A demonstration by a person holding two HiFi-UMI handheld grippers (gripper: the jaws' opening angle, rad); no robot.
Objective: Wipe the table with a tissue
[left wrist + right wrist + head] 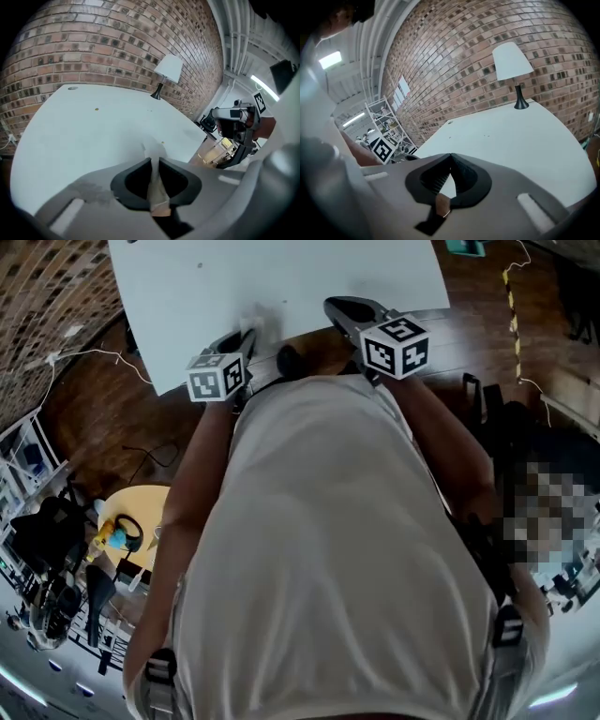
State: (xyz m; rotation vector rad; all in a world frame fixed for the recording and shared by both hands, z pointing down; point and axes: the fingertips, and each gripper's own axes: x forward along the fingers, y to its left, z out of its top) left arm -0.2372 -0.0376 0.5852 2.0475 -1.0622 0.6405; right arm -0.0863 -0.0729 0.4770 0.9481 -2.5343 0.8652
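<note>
- At the lower left of the head view, a round yellow side table (141, 501) stands on the wooden floor with small items on it.
- The left gripper (155, 160) sits at the upper left-centre of the head view, at the near edge of the white table (84, 136).
- Its jaws are pinched on a white tissue (154, 174). A thin fold runs up between the pads and pokes out just past the tips.
- The tissue hangs over the table's near part. I cannot tell whether it touches the surface.
- A white-shaded lamp (512, 60) on a dark stem stands at the table's far edge, in front of the brick wall (454, 61).
- The right gripper (450, 155) is at the upper right-centre of the head view, also at the table's near edge.
- Its jaws are pressed together at the tips with nothing between them. Bare table shows through the gap below the tips.
</note>
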